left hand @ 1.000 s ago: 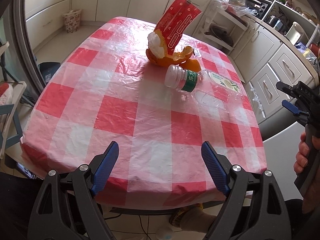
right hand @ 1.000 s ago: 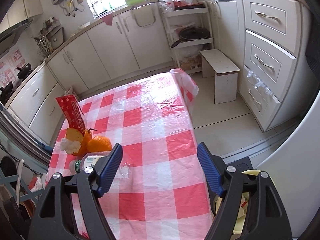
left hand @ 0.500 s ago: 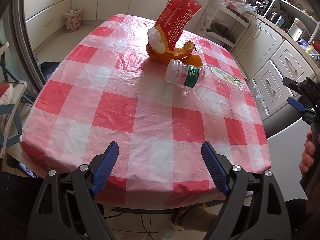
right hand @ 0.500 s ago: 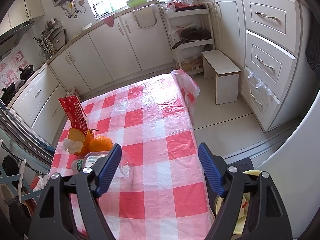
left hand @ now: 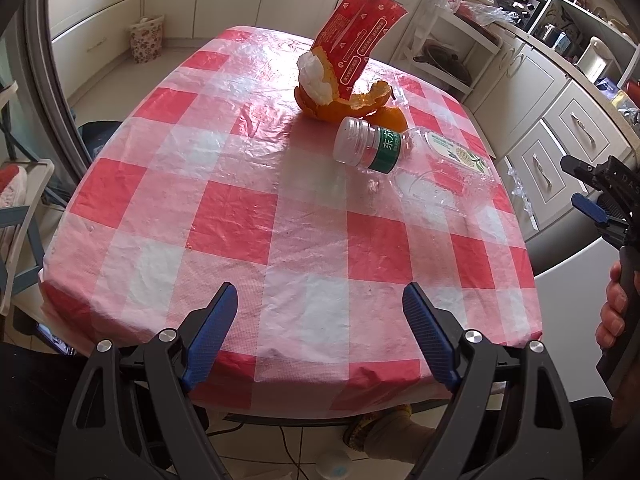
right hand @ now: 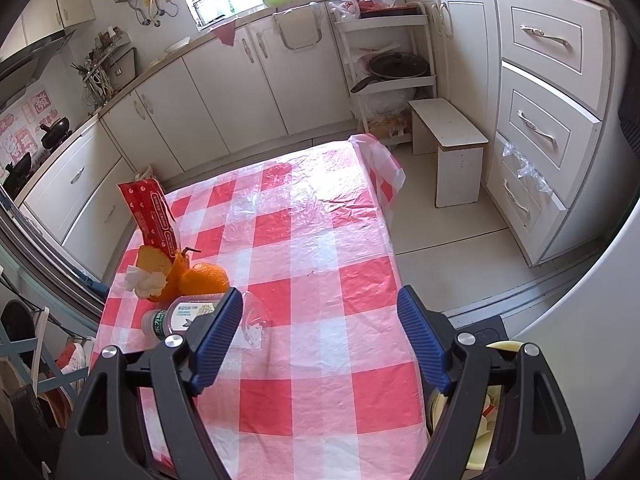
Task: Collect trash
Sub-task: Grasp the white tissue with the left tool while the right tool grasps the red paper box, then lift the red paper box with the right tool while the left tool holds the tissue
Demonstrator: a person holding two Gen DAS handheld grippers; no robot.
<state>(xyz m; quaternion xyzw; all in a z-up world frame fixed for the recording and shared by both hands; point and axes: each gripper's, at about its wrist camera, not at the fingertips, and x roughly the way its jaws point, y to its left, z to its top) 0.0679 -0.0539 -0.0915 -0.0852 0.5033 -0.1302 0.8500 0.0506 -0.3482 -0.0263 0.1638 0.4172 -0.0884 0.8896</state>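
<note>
Trash is gathered in one cluster on the worktop point(left hand: 224, 216), toward its far side as seen from the left wrist, well apart from the near edge over which the left claw point(left hand: 320, 336) hangs. Largest in the cluster is the bottle point(left hand: 416, 160), clear and crushed, laid on its side with its long axis running roughly along the far edge: cap toward the worktop's middle, base toward the right edge. Behind it, a red wrapper point(left hand: 356, 48) is propped upright and leans on the orange peel point(left hand: 340, 100), a curled shell in which a wad of white tissue point(left hand: 318, 78) is tucked. A whole-looking orange point(left hand: 390, 116) is touching the peel and lies just beside the bottle's neck.

Both claws are spread wide and nothing is held in either. The right claw point(right hand: 320, 336) is held over the right edge, and in its own view the bottle point(right hand: 188, 314) is seen just past its left finger, partly hidden by it, so the right hand is judged to be the nearer one. For a grip across the bottle's body, a swing to that claw's left would be needed, with the fingers set crosswise to the long axis. A bin is suggested at the right claw's lower right, though little of it can be made out.
</note>
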